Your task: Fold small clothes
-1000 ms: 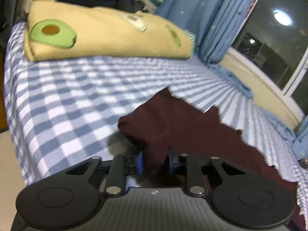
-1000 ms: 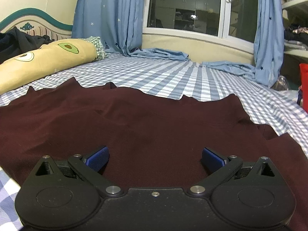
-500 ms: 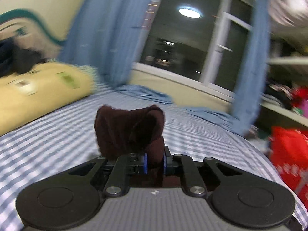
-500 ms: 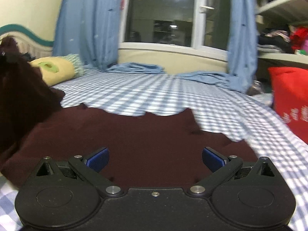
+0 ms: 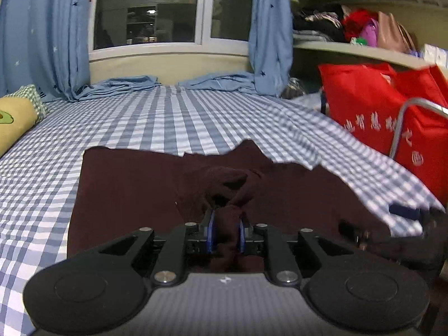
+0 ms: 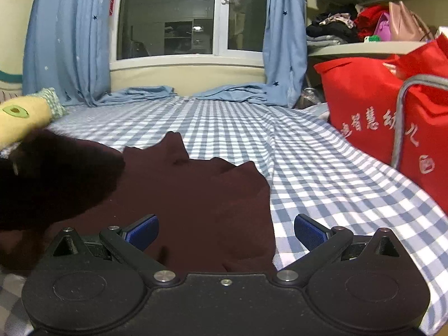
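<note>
A dark maroon garment lies flat on the blue-and-white checked bed sheet. My left gripper hovers over it with a bunched fold of the maroon cloth between its blue pads; its jaws are opening, though the pads still touch the cloth. In the right wrist view that lifted fold hangs blurred at the left over the flat garment. My right gripper stands wide open just above the garment's right edge, holding nothing.
Red bags and a grey metal rail line the bed's right side. A yellow avocado pillow lies at the far left. Blue curtains frame the window, with folded blue cloth below it and a cluttered shelf at upper right.
My left gripper has swung from the pillow side to the right with the maroon fold, rolling level and lowering it over the garment. My right gripper has shifted right to the garment's edge.
</note>
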A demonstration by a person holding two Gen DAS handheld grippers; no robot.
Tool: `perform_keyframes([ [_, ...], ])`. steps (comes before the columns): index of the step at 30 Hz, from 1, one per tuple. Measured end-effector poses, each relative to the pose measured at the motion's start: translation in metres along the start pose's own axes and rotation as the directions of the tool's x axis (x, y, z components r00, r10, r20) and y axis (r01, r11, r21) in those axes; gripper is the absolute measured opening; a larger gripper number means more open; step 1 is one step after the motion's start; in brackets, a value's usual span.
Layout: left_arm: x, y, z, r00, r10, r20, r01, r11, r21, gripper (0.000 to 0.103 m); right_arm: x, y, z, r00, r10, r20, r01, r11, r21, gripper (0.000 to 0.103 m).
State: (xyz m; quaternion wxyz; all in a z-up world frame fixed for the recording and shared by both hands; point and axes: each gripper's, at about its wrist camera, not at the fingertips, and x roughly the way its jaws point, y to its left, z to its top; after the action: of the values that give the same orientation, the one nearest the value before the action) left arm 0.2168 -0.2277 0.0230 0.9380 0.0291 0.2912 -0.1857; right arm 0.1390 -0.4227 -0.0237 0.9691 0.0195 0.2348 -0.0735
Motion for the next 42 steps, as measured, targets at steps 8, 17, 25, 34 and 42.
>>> perform_keyframes([
  [8, -0.039, -0.002, -0.019, 0.999, -0.035, 0.040, 0.031, 0.996, 0.086, 0.082, 0.021, -0.009, 0.031, 0.971, 0.240, -0.021, -0.235, 0.963, 0.131, 0.103],
  [17, -0.064, -0.010, -0.051, 0.979, 0.188, 0.074, -0.202, 0.921, 0.334, 0.091, 0.064, 0.008, 0.062, 0.839, 0.542, -0.052, -0.487, 0.790, 0.372, 0.103],
  [25, -0.050, -0.001, -0.048, 0.984, 0.177, 0.007, -0.171, 0.938, 0.303, 0.060, 0.088, 0.048, 0.077, 0.795, 0.597, -0.109, -0.524, 0.766, 0.374, 0.076],
  [34, -0.049, 0.007, -0.043, 0.992, 0.125, 0.014, -0.124, 0.965, 0.232, 0.019, 0.092, 0.055, 0.075, 0.808, 0.586, -0.062, -0.524, 0.763, 0.378, 0.006],
  [42, -0.060, -0.009, -0.024, 0.993, 0.073, 0.090, -0.092, 0.971, 0.221, 0.014, 0.056, 0.029, 0.099, 0.847, 0.524, 0.095, -0.526, 0.794, 0.304, 0.004],
])
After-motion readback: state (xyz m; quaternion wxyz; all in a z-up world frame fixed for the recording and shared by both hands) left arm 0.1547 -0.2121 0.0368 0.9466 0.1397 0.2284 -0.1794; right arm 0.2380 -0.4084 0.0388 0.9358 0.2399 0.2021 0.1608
